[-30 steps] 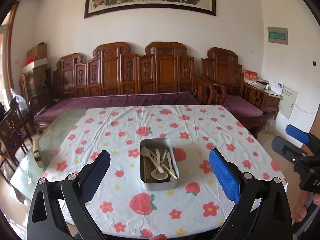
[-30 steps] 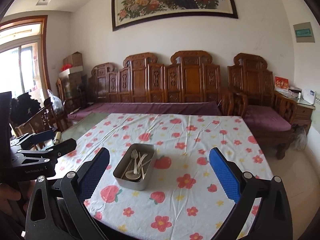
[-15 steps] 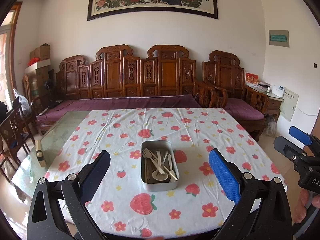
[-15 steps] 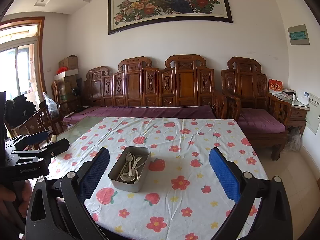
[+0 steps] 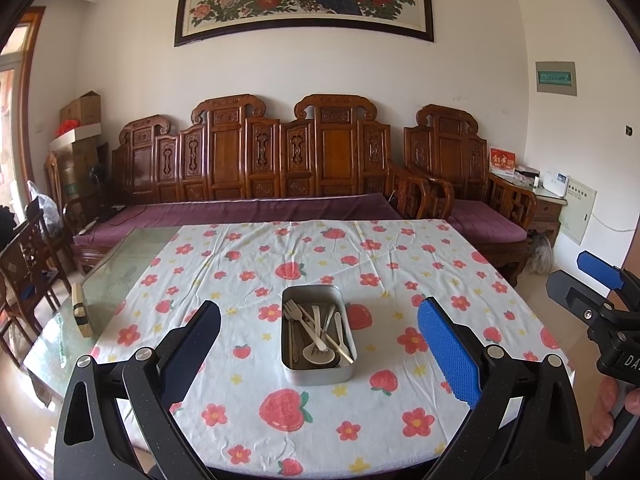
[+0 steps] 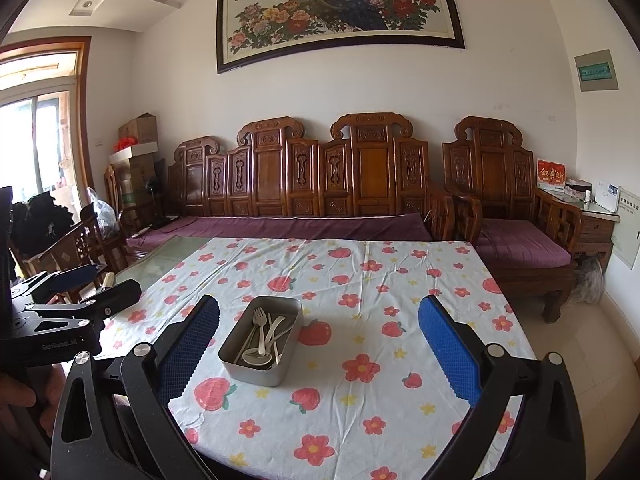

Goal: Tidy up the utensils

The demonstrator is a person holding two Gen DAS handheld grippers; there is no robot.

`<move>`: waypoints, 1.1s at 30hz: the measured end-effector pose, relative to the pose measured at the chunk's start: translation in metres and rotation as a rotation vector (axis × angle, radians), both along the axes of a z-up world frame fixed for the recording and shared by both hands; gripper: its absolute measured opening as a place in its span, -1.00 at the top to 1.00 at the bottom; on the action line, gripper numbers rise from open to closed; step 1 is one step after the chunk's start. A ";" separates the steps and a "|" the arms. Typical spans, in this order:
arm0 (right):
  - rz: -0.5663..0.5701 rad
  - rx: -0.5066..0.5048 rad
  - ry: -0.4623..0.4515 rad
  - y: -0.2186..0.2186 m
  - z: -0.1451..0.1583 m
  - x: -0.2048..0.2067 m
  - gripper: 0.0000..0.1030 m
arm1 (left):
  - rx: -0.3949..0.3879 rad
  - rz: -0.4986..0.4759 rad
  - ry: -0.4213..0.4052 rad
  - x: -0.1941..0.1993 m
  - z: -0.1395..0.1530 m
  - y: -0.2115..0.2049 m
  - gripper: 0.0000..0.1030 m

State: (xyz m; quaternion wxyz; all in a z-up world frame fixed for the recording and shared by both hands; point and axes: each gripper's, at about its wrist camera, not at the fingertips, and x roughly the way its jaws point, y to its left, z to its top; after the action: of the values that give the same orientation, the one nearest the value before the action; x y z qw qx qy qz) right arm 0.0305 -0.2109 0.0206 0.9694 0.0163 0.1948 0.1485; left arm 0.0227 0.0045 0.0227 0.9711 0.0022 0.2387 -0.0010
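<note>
A metal box [image 5: 316, 336] stands near the front middle of the table, also in the right wrist view [image 6: 260, 340]. It holds a fork [image 5: 298, 314], a spoon [image 5: 318, 354] and other pale utensils lying mixed together. My left gripper [image 5: 320, 344] is open and empty, held above the table's front edge, in line with the box. My right gripper [image 6: 318, 350] is open and empty, held to the right of the box. Each gripper shows in the other's view, the right one [image 5: 592, 284] and the left one [image 6: 86, 286].
The table has a white strawberry-and-flower cloth [image 5: 360, 264]; bare glass [image 5: 120, 268] shows on its left side, with a small wooden block [image 5: 80, 314] on it. A carved wooden sofa [image 5: 280, 176] stands behind, chairs [image 5: 28, 264] to the left.
Both cameras have tilted upward and drawn back a little, so the wall painting shows more. The box and utensils have not moved. Both grippers stay open.
</note>
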 end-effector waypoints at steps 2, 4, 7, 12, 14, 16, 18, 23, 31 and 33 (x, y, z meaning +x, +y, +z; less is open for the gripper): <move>0.001 0.000 -0.003 0.000 0.001 0.000 -0.95 | -0.003 -0.001 -0.001 -0.001 0.001 0.000 -0.85; 0.002 0.001 -0.003 0.000 0.002 0.000 -0.95 | 0.000 0.000 -0.001 0.000 0.001 0.000 -0.85; 0.002 0.000 -0.003 0.000 0.002 0.000 -0.95 | -0.001 0.000 0.000 -0.001 0.001 0.000 -0.85; 0.002 0.000 -0.003 0.000 0.002 0.000 -0.95 | 0.000 0.002 -0.002 -0.001 0.001 0.000 -0.85; 0.002 0.001 -0.002 0.000 0.002 0.000 -0.95 | 0.001 0.002 -0.003 -0.001 0.001 0.000 -0.85; 0.001 0.001 -0.002 0.000 0.002 -0.001 -0.95 | 0.001 0.002 -0.003 -0.001 0.001 0.000 -0.85; 0.003 0.001 -0.002 0.000 0.003 -0.001 -0.95 | -0.002 0.002 -0.001 -0.001 0.001 0.001 -0.85; 0.002 0.000 -0.003 0.001 0.003 -0.001 -0.95 | 0.000 0.002 -0.002 -0.002 0.001 0.001 -0.85; 0.002 0.001 0.000 0.000 0.003 -0.002 -0.95 | -0.002 0.001 -0.002 -0.002 0.001 0.000 -0.85; 0.003 0.002 0.000 0.000 0.003 -0.002 -0.95 | -0.001 0.001 -0.003 -0.002 0.002 0.000 -0.85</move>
State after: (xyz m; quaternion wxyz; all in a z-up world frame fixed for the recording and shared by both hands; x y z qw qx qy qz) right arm 0.0284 -0.2107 0.0239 0.9692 0.0169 0.1945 0.1499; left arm 0.0207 0.0045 0.0245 0.9714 0.0016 0.2373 -0.0007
